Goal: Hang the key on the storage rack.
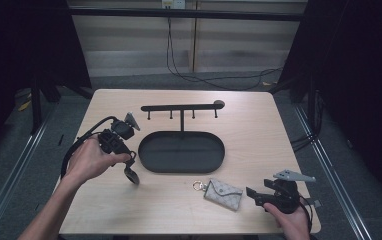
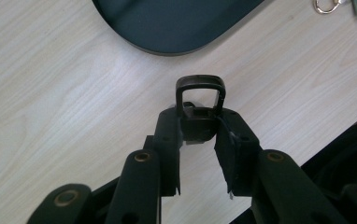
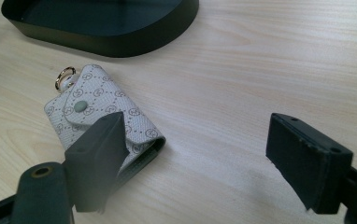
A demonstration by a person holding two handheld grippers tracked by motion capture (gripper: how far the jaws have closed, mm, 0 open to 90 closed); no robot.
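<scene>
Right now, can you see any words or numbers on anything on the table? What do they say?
None can be read.
Little pouch: covered in a repeating round logo pattern, too small and blurred to read as letters.
Black tray, hook rack and the black loop-topped piece clamped in the left gripper: no text visible.
Right gripper: its fingers bear no label.

the high view is dim and soft, with black surroundings and even overhead light on the pale table [image 1: 259, 130], where the rack [image 1: 181, 107] casts only a faint shadow. both gripper views are brighter, with a soft sheen on the wood [image 2: 74, 84]. in the right gripper view the near jaws are blurred while the pouch [image 3: 103, 122] is sharp.
</scene>
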